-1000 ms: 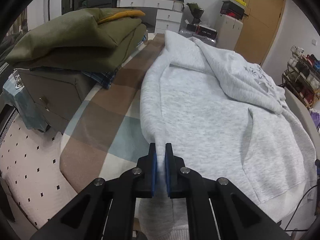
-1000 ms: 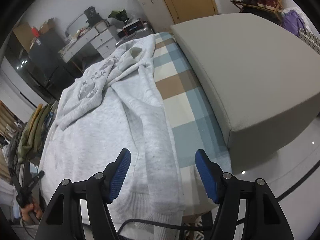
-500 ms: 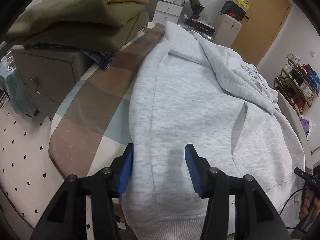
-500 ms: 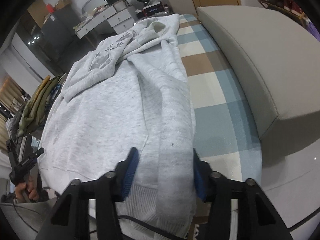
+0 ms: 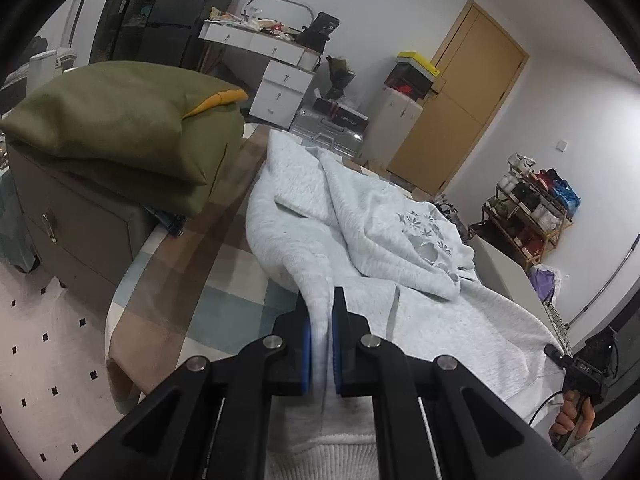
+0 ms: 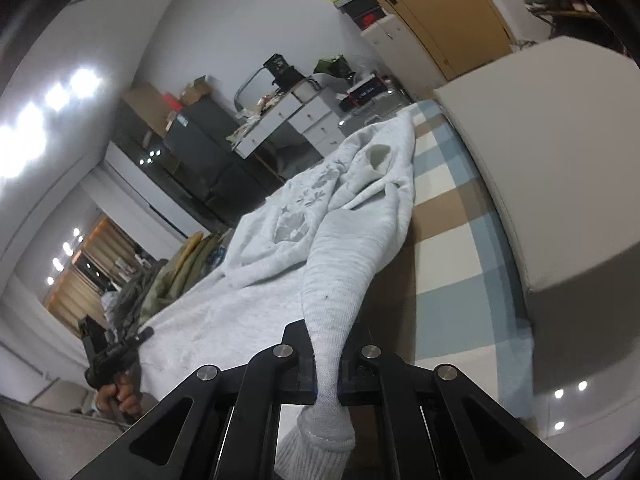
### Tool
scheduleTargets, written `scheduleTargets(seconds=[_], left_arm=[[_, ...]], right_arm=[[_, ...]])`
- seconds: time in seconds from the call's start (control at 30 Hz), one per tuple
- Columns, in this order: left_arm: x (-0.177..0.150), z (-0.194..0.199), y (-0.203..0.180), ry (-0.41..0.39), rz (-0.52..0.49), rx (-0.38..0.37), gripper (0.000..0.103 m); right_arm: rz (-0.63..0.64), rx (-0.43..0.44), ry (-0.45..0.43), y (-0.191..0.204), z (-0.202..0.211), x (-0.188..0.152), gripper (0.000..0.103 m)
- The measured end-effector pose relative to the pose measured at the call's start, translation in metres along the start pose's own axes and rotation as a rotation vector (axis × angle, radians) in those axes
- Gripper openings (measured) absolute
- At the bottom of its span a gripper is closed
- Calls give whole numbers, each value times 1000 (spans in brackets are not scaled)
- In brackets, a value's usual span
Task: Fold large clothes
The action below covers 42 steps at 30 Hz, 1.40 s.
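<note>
1. Left wrist view: the left gripper [image 5: 320, 344] has its blue fingers [image 5: 306, 354] squeezed tight on a bunch of the light grey sweatshirt [image 5: 360, 220]. The cloth goes up in a little tent from the checked bed cover [image 5: 192, 280] to the pinch. Only this view shows the green folded clothes [image 5: 120, 132] on the grey box [image 5: 76, 220], and the shoe rack [image 5: 532, 216] by the wall. The right hand [image 5: 572, 420] holds its handle at the far edge (low on the right)
2. Right wrist view: the right gripper [image 6: 326, 372] is squeezed tight on a sleeve [image 6: 336, 280] of the sweatshirt [image 6: 304, 208], with the ribbed cuff [image 6: 320, 444] hanging out below the fingers. Only this view shows the big grey cushion block [image 6: 560, 160] next to the bed cover [image 6: 452, 240]. The left hand [image 6: 120, 394] grips its handle at the left. Both grippers point down at a slant
</note>
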<state>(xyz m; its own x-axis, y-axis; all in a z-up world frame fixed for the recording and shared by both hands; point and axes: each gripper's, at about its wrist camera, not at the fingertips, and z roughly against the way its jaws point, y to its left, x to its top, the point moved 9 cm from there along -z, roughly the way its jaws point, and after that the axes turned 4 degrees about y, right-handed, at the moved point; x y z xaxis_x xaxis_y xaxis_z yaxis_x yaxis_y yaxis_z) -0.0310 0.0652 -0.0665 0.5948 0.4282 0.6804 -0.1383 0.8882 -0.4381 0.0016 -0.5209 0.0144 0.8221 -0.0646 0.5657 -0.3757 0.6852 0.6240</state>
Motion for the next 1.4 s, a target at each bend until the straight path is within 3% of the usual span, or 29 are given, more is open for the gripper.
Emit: scheduleTargets(seconds=[0.1, 0.2, 0.23, 0.3, 0.47, 0.57, 0.73, 0.83, 0.97, 1.03, 1.07, 1.1, 1.17, 1.4], left_arm=[[-3, -4, 8, 16, 9, 5, 3], [-8, -18, 18, 47, 34, 27, 3], [-10, -20, 20, 53, 39, 28, 3], [-14, -22, 20, 62, 42, 31, 3], [-16, -27, 24, 89, 43, 19, 4], [-19, -34, 27, 120, 31, 18, 4], [-22, -44, 30, 172, 10, -1, 4], [-22, -47, 28, 182, -2, -19, 4], [-25, -47, 28, 181, 10, -28, 4], [-29, -46, 32, 191, 25, -14, 13], [-31, -45, 34, 197, 36, -6, 24], [-34, -45, 37, 204, 48, 3, 38], [-40, -42, 41, 217, 74, 9, 48], [-69, -45, 50, 317, 40, 100, 52]], right_arm=[[43, -98, 63, -8, -7, -4, 6], [98, -298, 188, -30, -17, -19, 32], [113, -372, 221, -39, -16, -24, 45], [162, -450, 260, -45, -9, -33, 47], [287, -523, 268, -36, 23, -55, 54], [290, -579, 249, -40, 48, -66, 54], [160, -669, 61, -60, 116, -63, 56], [139, -588, 5, -53, 115, -57, 58], [196, -376, 81, -27, 50, -58, 58], [192, -274, 109, -16, 15, -62, 58], [183, -231, 121, -16, 3, -63, 58], [176, -202, 135, -16, -10, -63, 58], [155, -166, 149, -18, -24, -63, 58], [113, -91, 153, -21, -41, -58, 60]])
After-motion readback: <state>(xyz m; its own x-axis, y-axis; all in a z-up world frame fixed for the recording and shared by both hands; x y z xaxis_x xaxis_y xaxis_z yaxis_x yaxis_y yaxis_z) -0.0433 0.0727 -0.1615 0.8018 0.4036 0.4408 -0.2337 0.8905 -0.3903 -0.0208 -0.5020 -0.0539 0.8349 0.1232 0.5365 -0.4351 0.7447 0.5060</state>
